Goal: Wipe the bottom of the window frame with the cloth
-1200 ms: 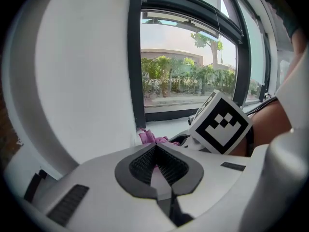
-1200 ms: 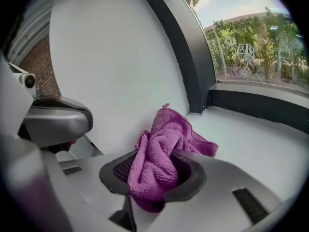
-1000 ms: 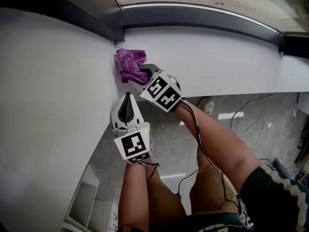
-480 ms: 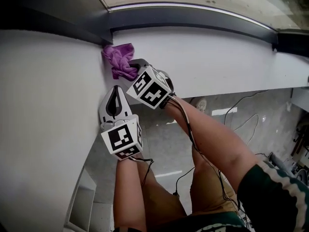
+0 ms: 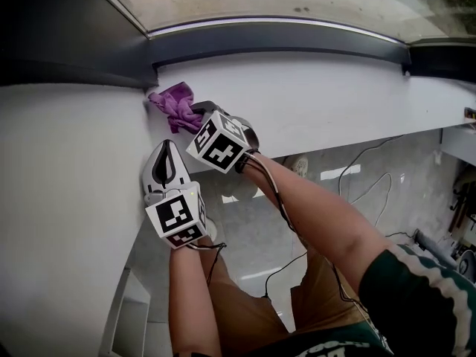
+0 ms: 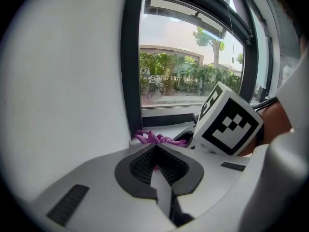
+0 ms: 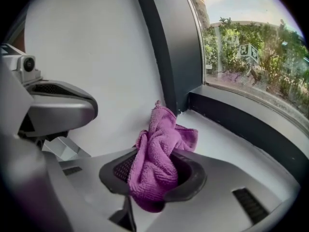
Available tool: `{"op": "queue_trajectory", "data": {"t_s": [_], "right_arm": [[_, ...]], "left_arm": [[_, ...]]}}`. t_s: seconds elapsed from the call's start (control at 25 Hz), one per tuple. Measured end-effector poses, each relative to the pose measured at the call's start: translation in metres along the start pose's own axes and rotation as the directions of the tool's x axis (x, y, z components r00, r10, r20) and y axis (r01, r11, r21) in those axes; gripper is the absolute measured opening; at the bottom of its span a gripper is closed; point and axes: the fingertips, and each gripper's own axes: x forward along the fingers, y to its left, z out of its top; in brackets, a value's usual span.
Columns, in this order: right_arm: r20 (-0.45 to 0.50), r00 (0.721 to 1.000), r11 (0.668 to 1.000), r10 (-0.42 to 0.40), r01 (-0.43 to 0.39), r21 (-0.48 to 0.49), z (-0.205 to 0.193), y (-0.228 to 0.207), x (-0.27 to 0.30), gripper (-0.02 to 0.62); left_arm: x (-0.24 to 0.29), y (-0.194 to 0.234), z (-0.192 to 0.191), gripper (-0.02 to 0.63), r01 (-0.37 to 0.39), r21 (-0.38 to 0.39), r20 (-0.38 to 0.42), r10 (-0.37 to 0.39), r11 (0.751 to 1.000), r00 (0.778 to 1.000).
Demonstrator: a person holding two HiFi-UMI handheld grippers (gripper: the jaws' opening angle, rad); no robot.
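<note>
A white sill (image 5: 320, 95) runs across the upper part of the head view. The dark bottom rail of the window frame (image 5: 282, 44) lies along its far edge, and a white wall (image 5: 59, 199) fills the left.

The purple cloth (image 5: 172, 104) sits bunched in the upper left, on the sill in the corner where the wall and frame meet. My right gripper (image 5: 195, 113) is clamped on it. In the right gripper view the cloth (image 7: 159, 158) bulges out between the jaws, and its free end lies on the sill near the frame's dark upright.

My left gripper (image 5: 165, 149) is just below and left of the right one, close to the wall. Its jaws are pressed together with nothing held, and it points toward the cloth (image 6: 155, 138) ahead.

The right gripper's marker cube (image 6: 231, 122) fills the right of the left gripper view. Green trees (image 6: 188, 76) show through the glass. Lower right in the head view, cables trail over a grey floor (image 5: 357, 184).
</note>
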Motion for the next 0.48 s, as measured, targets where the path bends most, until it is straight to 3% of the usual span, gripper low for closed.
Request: {"op": "queue_trajectory", "data": {"t_s": [0.16, 0.48], "right_arm": [[0.002, 1.0, 0.999, -0.017, 0.017, -0.03, 0.001, -0.014, -0.008, 0.138], [0.007, 1.0, 1.0, -0.03, 0.03, 0.004, -0.02, -0.033, -0.033, 0.138]], "left_arm": [[0.007, -0.002, 0.01, 0.003, -0.004, 0.021, 0.0, 0.004, 1.0, 1.0], [0.017, -0.025, 0.018, 0.003, 0.016, 0.077, -0.009, -0.015, 0.997, 1.0]]}}
